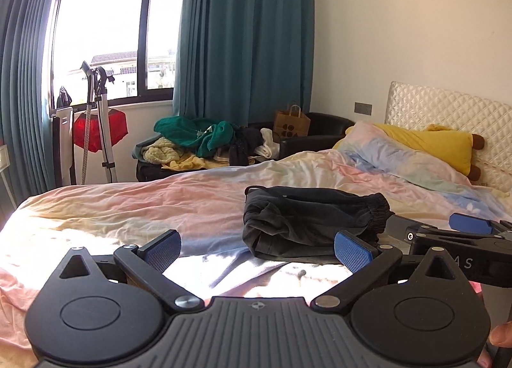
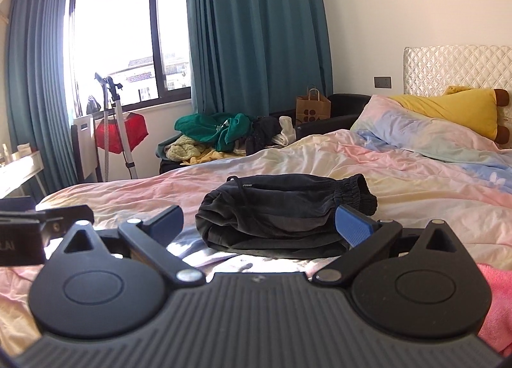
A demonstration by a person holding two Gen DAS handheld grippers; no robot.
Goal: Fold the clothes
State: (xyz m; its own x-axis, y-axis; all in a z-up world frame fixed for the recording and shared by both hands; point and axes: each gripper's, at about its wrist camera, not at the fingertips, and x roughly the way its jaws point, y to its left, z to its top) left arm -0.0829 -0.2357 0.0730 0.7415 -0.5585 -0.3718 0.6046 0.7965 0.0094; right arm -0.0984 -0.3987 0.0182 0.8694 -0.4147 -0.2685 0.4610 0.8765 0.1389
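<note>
A folded black garment (image 1: 307, 221) with an elastic waistband and a drawstring lies on the pastel bedsheet (image 1: 160, 205). In the right wrist view the black garment (image 2: 281, 211) sits straight ahead. My left gripper (image 1: 259, 246) is open just short of the bundle's near-left edge, with nothing between its blue pads. My right gripper (image 2: 259, 224) is open too, its pads spread on either side of the bundle's near edge, holding nothing. The right gripper (image 1: 454, 230) also shows at the right of the left wrist view, beside the waistband.
A sofa (image 1: 320, 134) piled with green, yellow and dark clothes (image 1: 198, 141) stands beyond the bed, with a paper bag (image 1: 291, 125). Pillow and yellow plush (image 1: 441, 144) lie at the headboard. A pink cloth (image 2: 496, 297) lies near right. A garment steamer (image 1: 102, 118) stands by the window.
</note>
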